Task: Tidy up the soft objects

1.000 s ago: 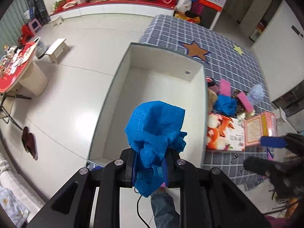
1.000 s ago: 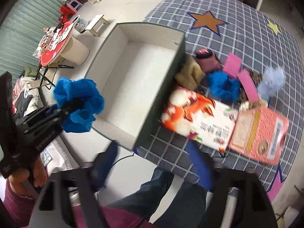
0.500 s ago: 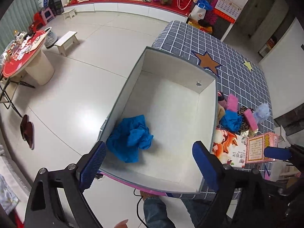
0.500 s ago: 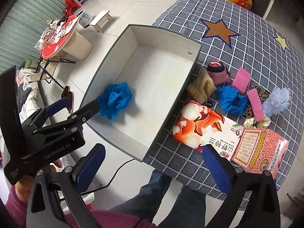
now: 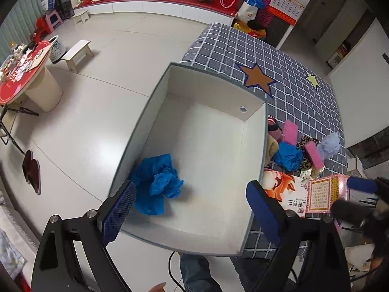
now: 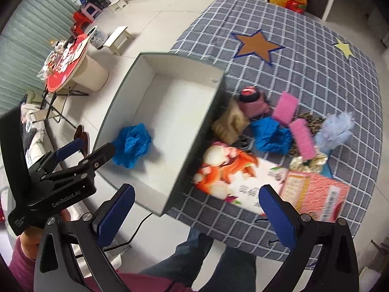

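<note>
I see my left gripper (image 5: 190, 206) at the bottom of the left wrist view, jaws spread wide with nothing between them. It hangs above the near end of the white box (image 5: 255, 170). A crumpled blue cloth (image 5: 156, 182) lies loose on the box floor at lower left, against the left wall and touching neither pad.

In the right wrist view my right gripper (image 6: 194, 214) is also wide open and empty, at the bottom of the frame over the near edge of the checked tablecloth (image 6: 316, 73). Right of the box, on the cloth, sits a pile of soft items: a second blue cloth (image 6: 267, 133), two pink sponges (image 6: 285, 107), a tan plush piece (image 6: 229, 121), a pale blue puff (image 6: 336, 129). Two printed packets (image 6: 243, 175) lie nearer the bottom edge.
</note>
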